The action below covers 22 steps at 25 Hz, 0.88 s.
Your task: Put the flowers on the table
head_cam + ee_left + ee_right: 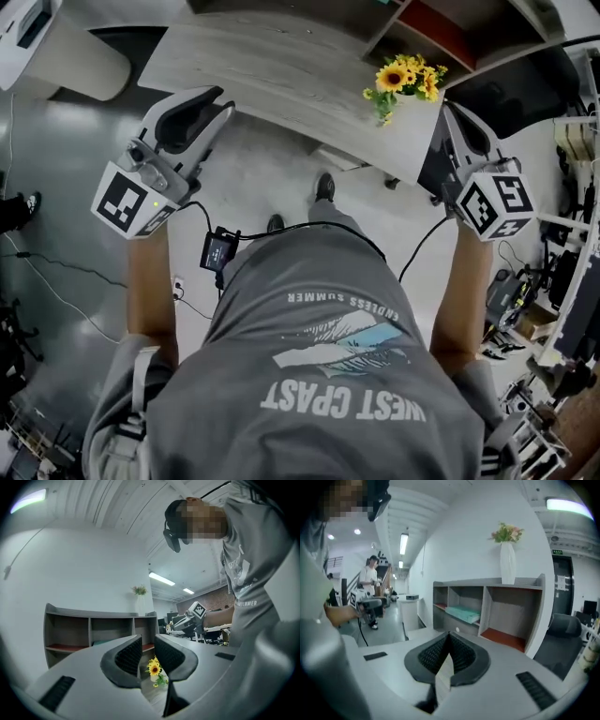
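Fingers (pixel 127 657) on the left gripper (pixel 147 640): parted, with nothing held between. Through the gap, well beyond the tips, a look at the flowers (pixel 155 669), standing on the table (pixel 272 66). On the right gripper (pixel 449 635): fingers (pixel 464 657) closed tip to tip, pads splaying back toward the camera, nothing clamped; only a pale wedge showing below the tips.

Flowers: yellow sunflower heads over green leaves, seemingly in a small white pot, though too small to say for sure. Standing upright, long axis vertical, one bloom facing the left gripper's camera. From the head view, set near the table's right-hand near corner, close to the edge.

Both forearms (pixel 150 281) bare and stretched forward, one on each side of the body, grippers pointing away toward the table. Left gripper over the near edge at the table's left part, well apart from the flowers. Right gripper at the corner, just beside the flowers, not touching.

Bare wood grain across the table from the flowers leftward: open room there. Beyond the far edge, a grey shelf unit (pixel 487 611) with red-floored compartments, close behind the flowers. On top of that unit, a white vase (pixel 507 562) with pink blooms. Grey floor (pixel 262 178) below the near edge.
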Each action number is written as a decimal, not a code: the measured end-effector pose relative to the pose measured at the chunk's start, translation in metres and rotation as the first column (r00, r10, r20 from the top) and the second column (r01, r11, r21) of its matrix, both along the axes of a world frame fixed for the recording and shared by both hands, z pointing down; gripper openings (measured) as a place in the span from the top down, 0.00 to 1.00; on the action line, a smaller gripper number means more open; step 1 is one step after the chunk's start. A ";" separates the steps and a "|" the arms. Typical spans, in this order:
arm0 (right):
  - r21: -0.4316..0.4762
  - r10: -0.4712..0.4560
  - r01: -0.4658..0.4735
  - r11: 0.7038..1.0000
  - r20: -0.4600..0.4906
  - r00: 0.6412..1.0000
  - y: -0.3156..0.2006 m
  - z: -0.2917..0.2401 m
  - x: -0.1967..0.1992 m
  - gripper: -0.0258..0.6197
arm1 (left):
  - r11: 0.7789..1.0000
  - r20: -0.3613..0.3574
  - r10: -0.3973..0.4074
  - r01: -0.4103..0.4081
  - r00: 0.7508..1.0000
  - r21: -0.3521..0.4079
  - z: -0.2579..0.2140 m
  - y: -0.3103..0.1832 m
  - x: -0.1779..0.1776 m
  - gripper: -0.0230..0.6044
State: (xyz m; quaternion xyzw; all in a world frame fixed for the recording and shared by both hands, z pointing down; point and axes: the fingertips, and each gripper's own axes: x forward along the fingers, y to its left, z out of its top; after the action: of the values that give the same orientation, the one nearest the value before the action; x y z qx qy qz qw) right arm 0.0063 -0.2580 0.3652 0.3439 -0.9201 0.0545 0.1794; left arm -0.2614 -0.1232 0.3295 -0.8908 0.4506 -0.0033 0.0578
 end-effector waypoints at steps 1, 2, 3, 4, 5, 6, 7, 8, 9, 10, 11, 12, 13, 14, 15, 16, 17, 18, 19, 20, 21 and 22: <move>0.001 -0.001 0.001 1.000 0.040 0.999 0.008 -0.009 -0.002 0.92 | 1.000 -0.001 0.002 -0.002 1.000 0.003 0.001 0.001 -0.001 0.82; 0.005 -0.004 0.003 1.000 0.071 0.997 0.016 -0.017 -0.003 0.92 | 1.000 -0.002 0.004 -0.004 1.000 0.007 0.000 0.002 -0.002 0.82; 0.007 -0.007 0.007 1.000 0.095 0.995 0.025 -0.025 -0.005 0.92 | 1.000 -0.003 0.004 -0.004 1.000 0.009 -0.001 0.005 -0.002 0.82; 0.005 -0.012 0.012 1.000 0.115 0.993 0.033 -0.031 -0.006 0.92 | 1.000 -0.004 0.002 -0.002 1.000 0.009 -0.002 0.009 -0.003 0.82; 0.000 -0.017 0.017 1.000 0.134 0.991 0.040 -0.036 -0.008 0.92 | 1.000 -0.005 -0.001 0.001 1.000 0.008 -0.003 0.012 -0.003 0.82; -0.006 -0.021 0.022 1.000 0.149 0.989 0.045 -0.039 -0.009 0.92 | 1.000 -0.007 -0.005 0.005 1.000 0.007 -0.004 0.015 -0.004 0.82; -0.010 -0.023 0.025 1.000 0.161 0.987 0.048 -0.040 -0.010 0.92 | 1.000 -0.008 -0.007 0.007 1.000 0.008 -0.004 0.017 -0.004 0.82; -0.012 -0.022 0.024 1.000 0.169 0.985 0.051 -0.041 -0.010 0.92 | 1.000 -0.009 -0.006 0.006 1.000 0.009 -0.003 0.017 -0.004 0.82; -0.009 -0.018 0.020 1.000 0.174 0.985 0.053 -0.041 -0.009 0.92 | 1.000 -0.011 -0.001 0.001 1.000 0.012 -0.001 0.016 -0.003 0.82; -0.004 -0.012 0.013 1.000 0.176 0.984 0.054 -0.041 -0.007 0.92 | 1.000 -0.013 0.007 -0.007 1.000 0.016 0.001 0.013 -0.002 0.82; 0.002 -0.005 0.004 1.000 0.177 0.984 0.056 -0.042 -0.004 0.92 | 1.000 -0.015 0.016 -0.015 1.000 0.020 0.002 0.012 0.000 0.82; 0.008 0.001 -0.003 1.000 0.177 0.984 0.058 -0.043 -0.001 0.92 | 0.999 -0.017 0.023 -0.023 1.000 0.023 0.002 0.010 0.002 0.82; 0.013 0.006 -0.009 1.000 0.177 0.984 0.059 -0.045 0.002 0.92 | 0.999 -0.018 0.028 -0.028 0.999 0.025 0.002 0.010 0.004 0.82; 0.017 0.012 -0.015 1.000 0.177 0.984 0.061 -0.047 0.005 0.92 | 0.999 -0.019 0.033 -0.032 0.999 0.025 0.001 0.009 0.006 0.82; 0.020 0.017 -0.021 1.000 0.176 0.984 0.061 -0.048 0.008 0.92 | 0.999 -0.019 0.037 -0.037 0.999 0.024 0.001 0.008 0.008 0.82; 0.022 0.023 -0.028 0.999 0.175 0.984 0.061 -0.048 0.010 0.92 | 0.999 -0.019 0.042 -0.042 0.999 0.023 0.001 0.006 0.009 0.82; 0.024 0.029 -0.034 0.999 0.174 0.984 0.062 -0.048 0.012 0.92 | 0.999 -0.019 0.047 -0.046 0.999 0.022 0.002 0.005 0.010 0.82; 0.024 0.033 -0.038 0.999 0.173 0.984 0.063 -0.047 0.014 0.92 | 0.999 -0.018 0.050 -0.050 0.999 0.021 0.003 0.005 0.011 0.82; 0.023 0.035 -0.040 0.999 0.173 0.984 0.066 -0.046 0.015 0.92 | 0.998 -0.018 0.053 -0.052 0.998 0.020 0.004 0.007 0.013 0.82; 0.021 0.036 -0.040 0.999 0.173 0.984 0.069 -0.046 0.017 0.92 | 0.998 -0.017 0.054 -0.053 0.998 0.020 0.004 0.010 0.014 0.82; 0.019 0.035 -0.039 0.999 0.173 0.984 0.073 -0.045 0.018 0.92 | 0.998 -0.017 0.054 -0.053 0.998 0.019 0.004 0.013 0.015 0.82; 0.016 0.034 -0.037 0.999 0.173 0.984 0.076 -0.044 0.018 0.92 | 0.998 -0.018 0.053 -0.053 0.998 0.018 0.004 0.016 0.016 0.82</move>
State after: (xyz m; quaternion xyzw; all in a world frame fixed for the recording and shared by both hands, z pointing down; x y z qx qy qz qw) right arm 0.0246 -0.1824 0.3210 0.3560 -0.9264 0.0784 0.0947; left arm -0.2451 -0.1075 0.3333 -0.9019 0.4273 0.0103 0.0618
